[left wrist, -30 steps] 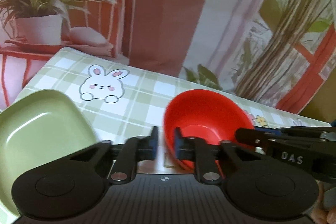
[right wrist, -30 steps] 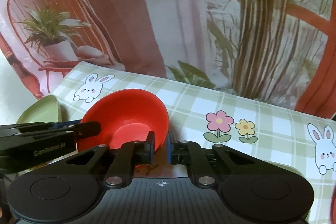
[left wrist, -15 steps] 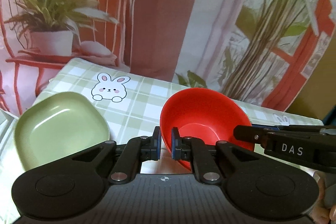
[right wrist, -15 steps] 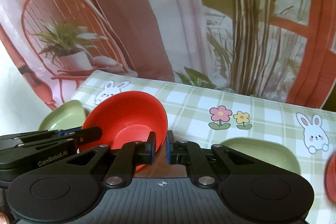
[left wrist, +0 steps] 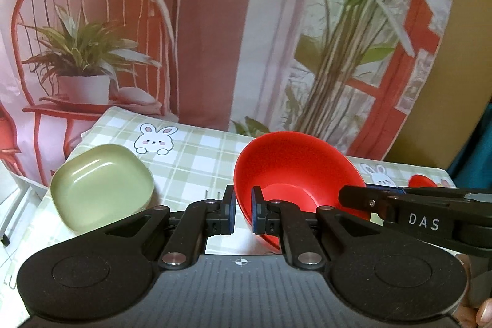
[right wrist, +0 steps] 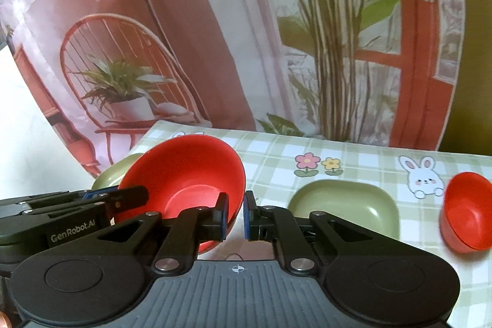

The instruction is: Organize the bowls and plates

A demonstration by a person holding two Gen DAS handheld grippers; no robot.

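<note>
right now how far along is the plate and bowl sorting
Nothing looks stacked yet. In hand: a red bowl is held above the table, the left hand-held gripper and the right hand-held gripper each pinching its rim. Left to do: a second red bowl sits alone at the right, and two green plates lie apart on the checked tablecloth.

both the left gripper (left wrist: 243,214) and right gripper (right wrist: 236,215) are black with blue pads, silver screws and white lettering.
</note>
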